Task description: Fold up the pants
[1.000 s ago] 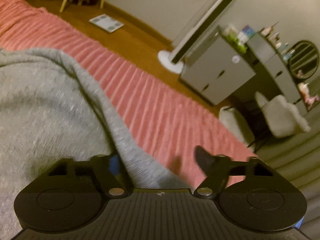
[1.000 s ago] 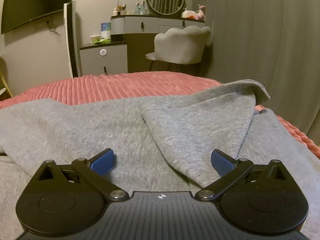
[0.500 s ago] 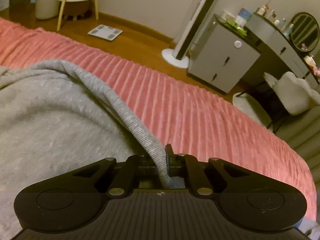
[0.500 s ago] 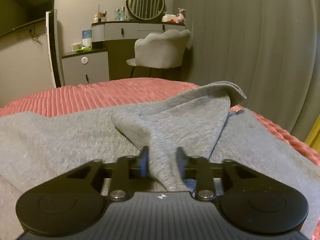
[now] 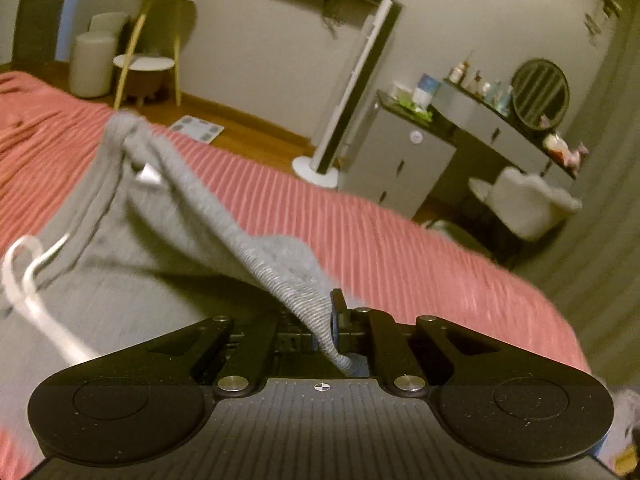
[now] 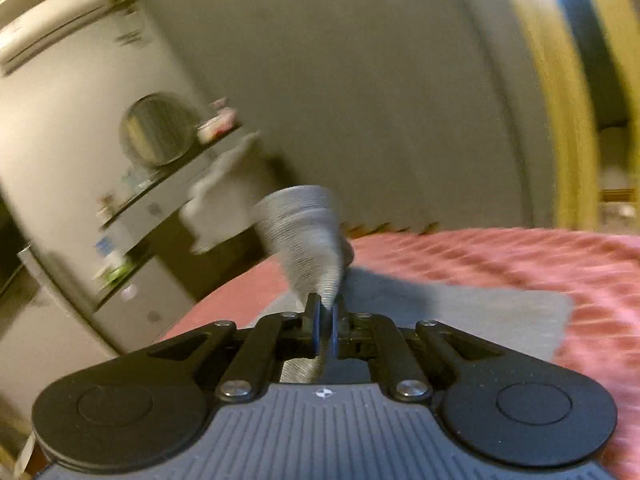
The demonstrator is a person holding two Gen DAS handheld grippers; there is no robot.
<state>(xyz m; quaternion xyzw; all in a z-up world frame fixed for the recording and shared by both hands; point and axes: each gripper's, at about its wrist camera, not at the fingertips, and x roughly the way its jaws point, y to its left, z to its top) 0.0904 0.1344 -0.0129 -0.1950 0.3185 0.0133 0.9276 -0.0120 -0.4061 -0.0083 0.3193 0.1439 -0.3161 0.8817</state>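
Observation:
Grey knit pants (image 5: 132, 264) lie on a bed with a pink ribbed blanket (image 5: 360, 232). My left gripper (image 5: 326, 326) is shut on a ribbed edge of the pants, lifted above the bed; the fabric runs up and left to a bunched waistband with a white drawstring (image 5: 24, 280). My right gripper (image 6: 326, 326) is shut on another ribbed edge of the pants (image 6: 308, 236), raised above the blanket (image 6: 520, 256). More grey fabric (image 6: 460, 320) lies flat below it. The right wrist view is blurred.
Beyond the bed stand a white tower fan (image 5: 352, 92), a grey cabinet (image 5: 408, 160), a dresser with a round mirror (image 5: 540, 94) and a pale chair (image 5: 532, 204). A stool and side table (image 5: 148, 64) stand at the far left. A curtain (image 6: 400, 100) hangs on the right.
Both grippers went from open to shut on the pants' edges, then lifted. The right view swung sharply and blurred; the left view tilted up, and the waistband rose.

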